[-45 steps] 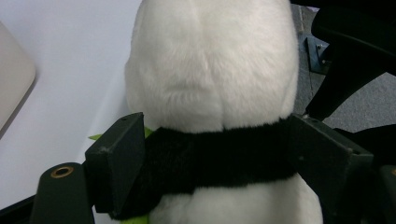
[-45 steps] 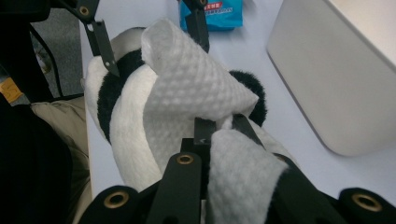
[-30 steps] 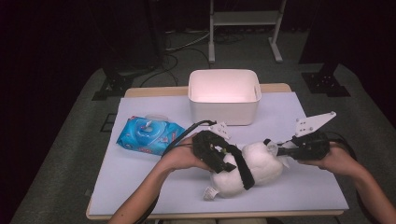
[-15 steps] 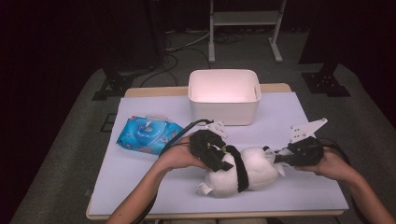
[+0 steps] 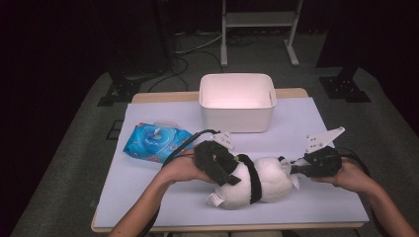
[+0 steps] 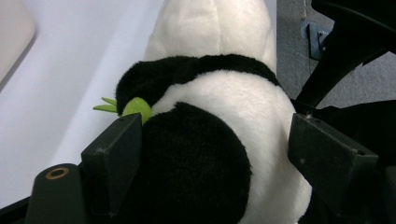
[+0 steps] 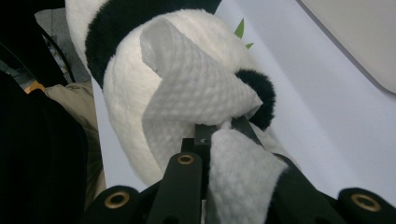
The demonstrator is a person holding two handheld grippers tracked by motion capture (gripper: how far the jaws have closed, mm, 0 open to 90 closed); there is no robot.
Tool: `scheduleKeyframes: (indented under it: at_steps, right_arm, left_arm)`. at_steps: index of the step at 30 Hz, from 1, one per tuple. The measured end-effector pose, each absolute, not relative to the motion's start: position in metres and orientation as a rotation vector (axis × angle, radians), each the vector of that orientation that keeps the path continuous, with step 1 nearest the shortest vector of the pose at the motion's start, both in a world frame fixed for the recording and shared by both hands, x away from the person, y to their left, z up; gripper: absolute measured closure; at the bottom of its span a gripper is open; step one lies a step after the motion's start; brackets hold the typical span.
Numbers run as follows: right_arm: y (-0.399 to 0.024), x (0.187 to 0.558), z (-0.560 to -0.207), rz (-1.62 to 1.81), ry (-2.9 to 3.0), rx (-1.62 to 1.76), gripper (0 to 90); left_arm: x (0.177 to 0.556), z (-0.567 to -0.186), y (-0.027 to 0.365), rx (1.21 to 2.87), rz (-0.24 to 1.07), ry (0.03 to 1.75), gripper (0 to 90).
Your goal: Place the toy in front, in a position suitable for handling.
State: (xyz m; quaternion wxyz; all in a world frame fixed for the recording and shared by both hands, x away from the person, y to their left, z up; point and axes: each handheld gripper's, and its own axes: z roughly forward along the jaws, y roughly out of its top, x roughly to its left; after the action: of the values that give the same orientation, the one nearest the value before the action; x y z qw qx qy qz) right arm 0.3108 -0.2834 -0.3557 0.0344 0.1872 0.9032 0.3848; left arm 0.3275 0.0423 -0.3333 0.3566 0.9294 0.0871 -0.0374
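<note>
- My left gripper point(image 5: 223, 170) sits over the toy panda point(image 5: 257, 185), jaws spread wide either side of its black-and-white body; in the left gripper view the left pad point(image 6: 114, 158) touches the fur by a green leaf point(image 6: 133, 107), the right pad stands just off it, so no firm squeeze that I can see.
- My right gripper point(image 5: 292, 169) is closed tight on a white wipe point(image 7: 201, 88), which is draped against the panda's white fur next to a black ear point(image 7: 259, 95).
- Panda lies on its side on the lilac table mat point(image 5: 163, 197), near the front edge, between my 2 hands.
- White tub point(image 5: 237, 101) stands at the back middle of the table, well apart from the panda.
- Blue pack of wipes point(image 5: 155, 143) lies flat to the left, near my left hand point(image 5: 183, 170).
</note>
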Motion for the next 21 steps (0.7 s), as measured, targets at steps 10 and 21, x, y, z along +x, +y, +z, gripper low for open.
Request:
scheduleKeyframes:
  at_steps: [10, 21]
  right_arm:
    - [-0.275, 0.311, -0.331, 1.184, 2.742, 0.467, 82.9]
    - [-0.232, 0.316, -0.323, 1.116, 2.796, 0.332, 82.6]
  left_arm:
    - [0.325, -0.337, 0.035, 2.404, -0.098, 0.191, 22.1]
    - [0.323, -0.336, 0.032, 2.408, -0.090, 0.181, 20.5]
